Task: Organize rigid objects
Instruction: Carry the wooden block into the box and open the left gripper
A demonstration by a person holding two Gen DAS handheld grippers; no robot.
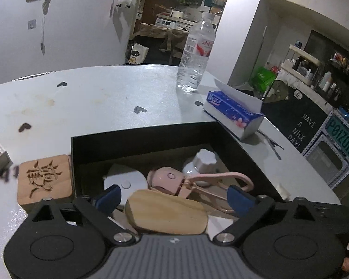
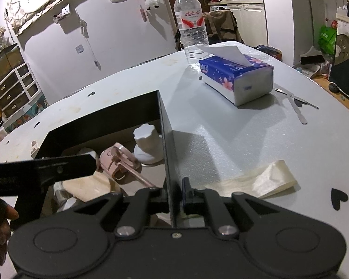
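A black open box point(image 1: 142, 139) sits on the grey table. Inside lie a white round case point(image 1: 124, 181), a pink eyelash curler point(image 1: 197, 183), a white knobbed lid point(image 1: 203, 161) and an oval wooden piece point(image 1: 166, 212). My left gripper point(image 1: 174, 197) is open above the box, the wooden piece lying between its blue fingers, no pad touching it. My right gripper point(image 2: 174, 196) is shut on the box's right wall point(image 2: 166, 139). The curler point(image 2: 118, 160) and knobbed lid point(image 2: 147, 144) show in the right wrist view.
A carved wooden square point(image 1: 45, 179) lies left of the box. A water bottle point(image 1: 196, 53), a blue tissue pack point(image 1: 232, 111), metal tweezers point(image 2: 295, 104) and a cream plastic strip point(image 2: 263, 181) lie on the table's right part. The table edge curves close by on the right.
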